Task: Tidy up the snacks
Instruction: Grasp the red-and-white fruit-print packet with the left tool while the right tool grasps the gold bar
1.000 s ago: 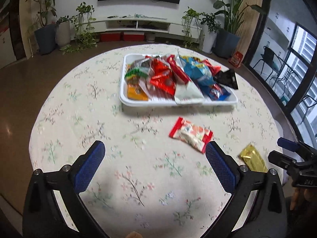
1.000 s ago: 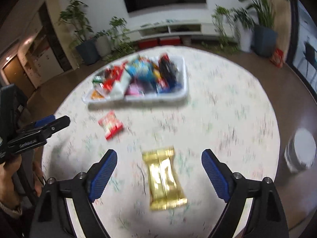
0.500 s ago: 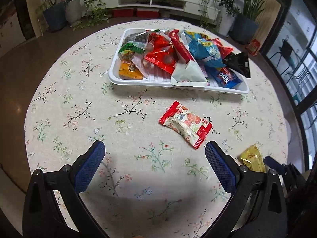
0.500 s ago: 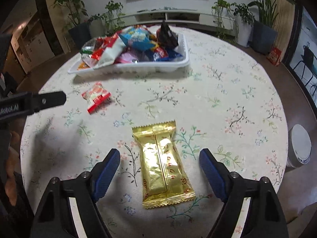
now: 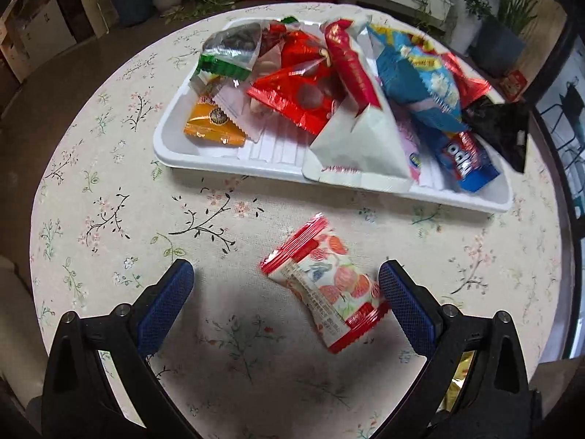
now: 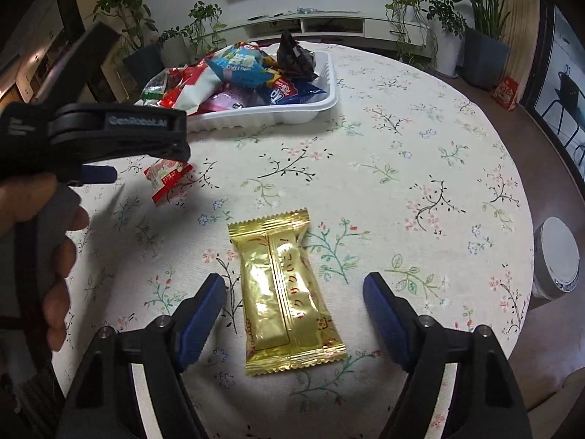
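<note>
Beyond the white tray [image 5: 172, 152], on its near side, two snacks lie loose on the flowered surface [image 5: 109, 197]; by the look of it these are all that is left of the sorting. The tray is already heaped with packets: an orange one at its left end, red and white ones across the middle, blue and black ones at its right end, several leaning over the rim. That part of the job seems done, though the pile is untidy and some packets overhang the near edge.

Nearest the tray is the red-and-white strawberry packet [image 5: 327, 289], lying flat and apart from the rim. The left claw [image 5: 287, 298] is spread wide and grasping nothing; the packet sits between its blue pads, close against the right-hand pad and well off the other. It looks set to be pinched, though the packet lies off-centre in the gap.

Farther from the tray than the strawberry packet lies the gold wafer packet [image 6: 285, 298], flat, long axis running toward the tray. The right claw [image 6: 294, 309] is likewise released and empty, its pads standing to either side of the packet without touching it.

What remains, as I judge it: close on each packet, carry both to the tray, and find room among the heap.
</note>
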A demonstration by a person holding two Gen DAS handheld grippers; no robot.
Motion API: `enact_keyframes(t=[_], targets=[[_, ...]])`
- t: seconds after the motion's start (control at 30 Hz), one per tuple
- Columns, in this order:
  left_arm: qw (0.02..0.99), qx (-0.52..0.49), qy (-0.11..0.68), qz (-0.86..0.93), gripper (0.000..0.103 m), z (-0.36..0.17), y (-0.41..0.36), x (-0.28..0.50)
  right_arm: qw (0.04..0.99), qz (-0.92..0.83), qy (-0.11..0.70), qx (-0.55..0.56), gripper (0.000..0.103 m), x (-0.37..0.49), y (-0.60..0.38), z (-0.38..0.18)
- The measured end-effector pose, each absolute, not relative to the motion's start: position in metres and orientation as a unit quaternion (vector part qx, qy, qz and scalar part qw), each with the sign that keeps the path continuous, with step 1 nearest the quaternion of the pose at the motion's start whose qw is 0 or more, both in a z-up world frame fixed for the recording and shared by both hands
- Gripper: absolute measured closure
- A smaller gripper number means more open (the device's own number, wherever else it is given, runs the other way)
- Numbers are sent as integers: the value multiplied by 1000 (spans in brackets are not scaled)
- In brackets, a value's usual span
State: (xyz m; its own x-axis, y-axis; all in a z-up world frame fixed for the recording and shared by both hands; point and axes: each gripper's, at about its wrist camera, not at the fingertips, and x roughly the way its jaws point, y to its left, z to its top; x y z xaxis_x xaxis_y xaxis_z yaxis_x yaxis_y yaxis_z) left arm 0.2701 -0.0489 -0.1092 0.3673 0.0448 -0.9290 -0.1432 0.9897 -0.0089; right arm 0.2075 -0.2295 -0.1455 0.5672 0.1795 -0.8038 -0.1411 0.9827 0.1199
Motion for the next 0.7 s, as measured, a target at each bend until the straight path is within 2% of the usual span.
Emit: enact_keyframes(t=[0.5,0.63,0.7], targets=[[833,-7,553,29,2,-120,-38,268,885,85,457,6,21,208,-224,-146],[836,6,548,6,9,-118,-47,269,886,81,457,-1,21,208,-222,-147],[839,14,543,-11,19,-118,-51,271,886,78,457,-6,21,208,-220,-147]])
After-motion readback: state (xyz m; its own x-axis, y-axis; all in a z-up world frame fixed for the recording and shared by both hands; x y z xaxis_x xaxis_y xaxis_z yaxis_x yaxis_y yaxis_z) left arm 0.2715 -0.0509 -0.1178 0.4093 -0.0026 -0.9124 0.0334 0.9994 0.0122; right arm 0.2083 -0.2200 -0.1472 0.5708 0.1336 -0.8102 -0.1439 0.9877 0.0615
